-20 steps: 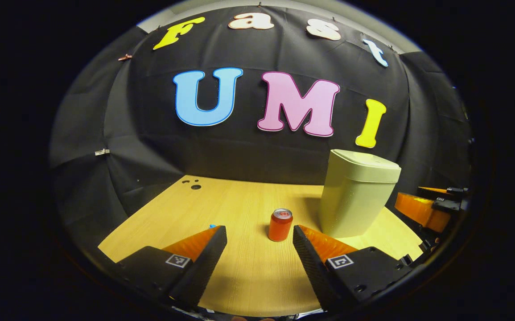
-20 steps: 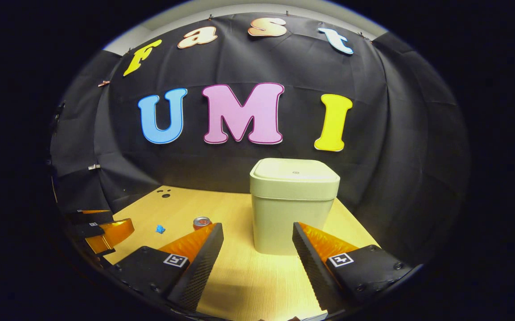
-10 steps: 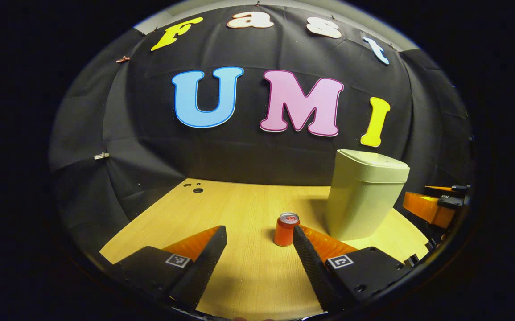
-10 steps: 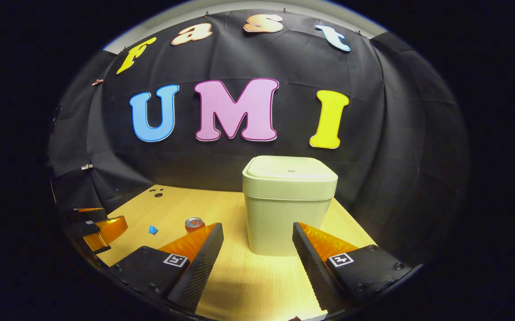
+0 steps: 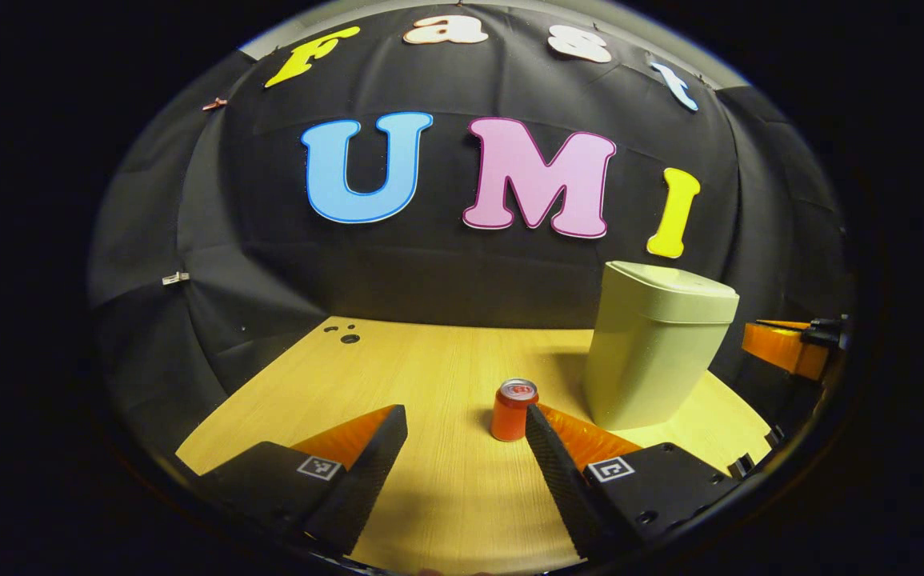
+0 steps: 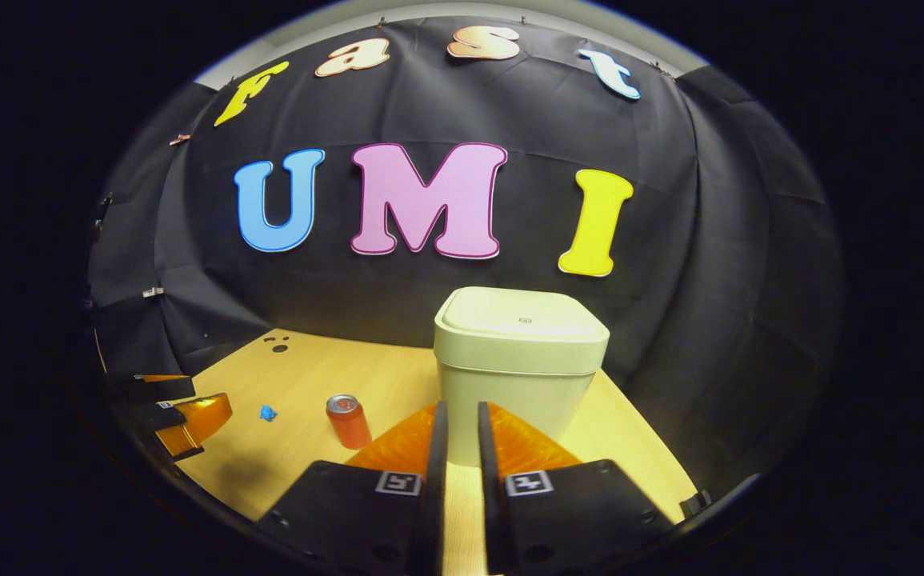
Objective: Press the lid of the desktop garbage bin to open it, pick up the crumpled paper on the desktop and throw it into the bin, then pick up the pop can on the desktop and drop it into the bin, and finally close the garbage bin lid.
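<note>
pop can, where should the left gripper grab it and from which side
Probably around the middle of its side wall, coming in level from the front. The pop can stands upright on the desktop, apart from the garbage bin, so both flanks are free. The left gripper is open, but should shift right to centre it.

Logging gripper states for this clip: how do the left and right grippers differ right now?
The left gripper has its fingers spread wide; the right gripper has its fingers nearly together, with a narrow gap. The left gripper faces the can, with the bin off to one side; the right gripper faces the bin head-on. Both hold nothing and hang above the table.
</note>
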A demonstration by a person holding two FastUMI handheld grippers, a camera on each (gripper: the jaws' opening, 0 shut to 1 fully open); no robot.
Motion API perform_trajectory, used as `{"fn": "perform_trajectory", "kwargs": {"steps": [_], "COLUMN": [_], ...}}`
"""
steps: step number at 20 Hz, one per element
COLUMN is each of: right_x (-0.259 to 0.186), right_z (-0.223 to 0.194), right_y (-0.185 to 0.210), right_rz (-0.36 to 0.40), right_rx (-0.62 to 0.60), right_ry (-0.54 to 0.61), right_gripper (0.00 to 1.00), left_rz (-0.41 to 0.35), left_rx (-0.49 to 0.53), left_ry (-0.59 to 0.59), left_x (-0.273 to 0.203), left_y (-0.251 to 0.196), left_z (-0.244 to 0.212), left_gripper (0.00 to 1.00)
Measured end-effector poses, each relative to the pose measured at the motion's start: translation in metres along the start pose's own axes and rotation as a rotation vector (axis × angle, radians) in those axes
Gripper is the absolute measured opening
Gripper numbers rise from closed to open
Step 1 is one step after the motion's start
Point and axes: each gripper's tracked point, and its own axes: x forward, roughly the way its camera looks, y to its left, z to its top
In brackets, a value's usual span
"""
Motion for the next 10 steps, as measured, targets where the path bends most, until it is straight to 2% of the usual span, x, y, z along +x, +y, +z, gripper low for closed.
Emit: {"fn": "perform_trajectory", "kwargs": {"steps": [1, 2, 3, 4, 5, 6, 7, 8, 9, 10], "right_x": [-0.003, 0.004, 0.001, 0.004, -0.002, 0.000, 0.005, 0.004, 0.006, 0.009], "right_z": [0.001, -0.004, -0.004, -0.004, -0.004, -0.005, -0.008, -0.006, -0.001, 0.005], "right_y": [0.002, 0.001, 0.006, 0.011, 0.015, 0.015, 0.015, 0.012, 0.009, 0.006], "right_rz": [0.009, 0.002, 0.031, 0.061, 0.077, 0.085, 0.097, 0.088, 0.085, 0.081], "right_rx": [-0.003, -0.012, -0.004, 0.007, 0.019, 0.023, 0.025, 0.033, 0.047, 0.056], "right_ry": [0.003, 0.011, 0.015, 0.021, 0.031, 0.044, 0.057, 0.062, 0.059, 0.053], "right_gripper": [0.11, 0.11, 0.07, 0.10, 0.10, 0.05, 0.05, 0.05, 0.10, 0.05], "left_rz": [-0.003, -0.004, -0.006, -0.008, -0.007, -0.006, -0.003, 0.001, 0.005, 0.008], "left_rx": [0.002, 0.005, 0.008, 0.010, 0.012, 0.013, 0.013, 0.012, 0.013, 0.015], "left_ry": [0.000, 0.000, 0.001, 0.002, 0.003, 0.004, 0.007, 0.010, 0.013, 0.014], "left_x": [0.001, 0.001, 0.001, 0.000, 0.000, 0.001, 0.001, 0.001, 0.000, -0.001], "left_y": [-0.001, -0.002, -0.003, -0.003, -0.003, -0.003, -0.002, -0.001, 0.000, 0.000], "left_z": [-0.001, -0.001, 0.000, -0.001, -0.001, -0.002, -0.002, -0.004, -0.006, -0.007], "left_gripper": [0.96, 0.99, 0.99, 0.96, 0.99, 0.98, 0.96, 0.96, 0.96, 0.96]}}
